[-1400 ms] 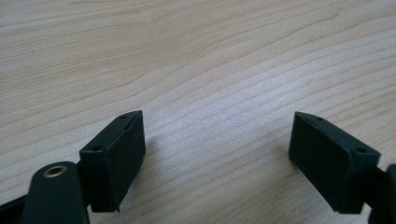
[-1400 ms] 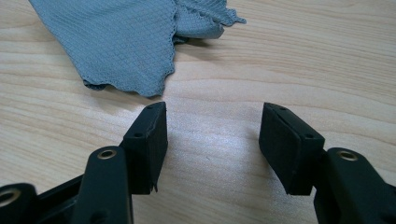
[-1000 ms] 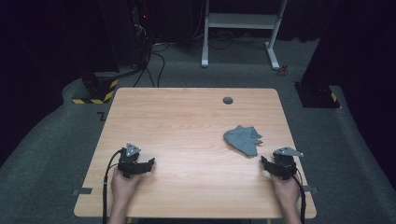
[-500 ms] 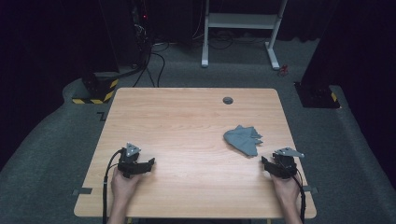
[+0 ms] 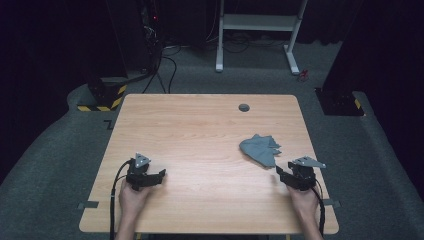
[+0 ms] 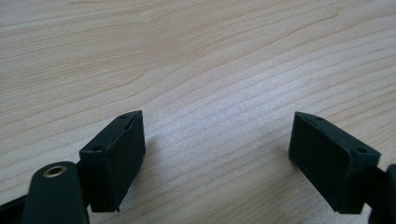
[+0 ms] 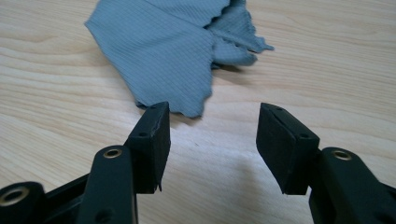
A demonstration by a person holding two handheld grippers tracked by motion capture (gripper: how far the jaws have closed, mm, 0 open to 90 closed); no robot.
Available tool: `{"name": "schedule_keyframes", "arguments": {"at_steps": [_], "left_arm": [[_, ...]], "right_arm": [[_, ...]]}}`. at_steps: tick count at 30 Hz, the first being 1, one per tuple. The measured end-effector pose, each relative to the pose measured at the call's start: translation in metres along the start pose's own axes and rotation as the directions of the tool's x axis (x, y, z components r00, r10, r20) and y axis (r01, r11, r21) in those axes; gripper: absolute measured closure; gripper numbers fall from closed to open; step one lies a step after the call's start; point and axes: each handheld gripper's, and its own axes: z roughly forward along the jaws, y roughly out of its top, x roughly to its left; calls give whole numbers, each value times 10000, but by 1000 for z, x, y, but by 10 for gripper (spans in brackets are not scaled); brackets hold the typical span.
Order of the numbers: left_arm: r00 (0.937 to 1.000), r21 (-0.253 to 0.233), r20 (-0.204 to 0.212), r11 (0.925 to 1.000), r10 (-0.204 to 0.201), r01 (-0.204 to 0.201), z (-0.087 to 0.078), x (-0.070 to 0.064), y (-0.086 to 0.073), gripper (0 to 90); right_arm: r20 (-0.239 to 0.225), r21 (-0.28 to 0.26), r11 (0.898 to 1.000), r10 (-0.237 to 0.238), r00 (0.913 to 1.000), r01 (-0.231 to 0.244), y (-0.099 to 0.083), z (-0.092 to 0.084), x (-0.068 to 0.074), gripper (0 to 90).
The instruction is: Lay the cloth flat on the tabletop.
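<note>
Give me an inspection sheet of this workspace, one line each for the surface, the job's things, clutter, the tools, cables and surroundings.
Surface: light wooden table, bare wood over most of it, with a small dark round spot near its far edge.
Job's things: one crumpled grey cloth lying on the right half, just ahead of the right tool.
Clutter: nothing seen.
Tools: left tool open, nothing between its jaws, low over bare wood; right tool open, pads not touching the cloth, aimed at its near edge.
Cables: a black cable trails from the left tool along the forearm; more cables lie on the floor beyond the table.
Surroundings: grey carpet, white desk frame and a yellow-and-black striped base behind.
</note>
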Motion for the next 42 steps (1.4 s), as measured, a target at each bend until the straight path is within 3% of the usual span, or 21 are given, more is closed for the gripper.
{"name": "schedule_keyframes", "arguments": {"at_steps": [13, 19, 26, 31, 34, 37, 38, 42], "left_arm": [[10000, 4, -1, 10000, 7, -7, 0, 0, 0, 190], [10000, 2, 1, 10000, 3, -3, 0, 0, 0, 190], [10000, -4, 15, 10000, 4, -4, 0, 0, 0, 190], [10000, 5, 16, 10000, 15, -15, 0, 0, 0, 190], [10000, 6, 16, 10000, 16, -16, 0, 0, 0, 190], [10000, 6, 15, 10000, 12, -12, 0, 0, 0, 190], [10000, 21, 14, 10000, 21, -21, 0, 0, 0, 190], [10000, 22, 13, 10000, 22, -22, 0, 0, 0, 190]], "right_arm": [[-462, -161, 9988, -461, 9979, 454, 22, 14, 16, 443], [-776, 1, 9971, -759, 9941, 762, 45, 33, 31, 416], [-409, 426, 9972, -592, 9974, 609, 59, 57, 33, 389], [-140, 1011, 9931, -579, 9982, 590, 56, 71, 33, 390], [174, 1080, 9915, -743, 9971, 720, 51, 76, 36, 436], [196, 1014, 9913, -861, 9961, 837, 51, 75, 36, 504], [198, 1054, 9904, -926, 9955, 900, 50, 73, 37, 647], [229, 1103, 9864, -1255, 9918, 1223, 51, 72, 38, 825]]}}
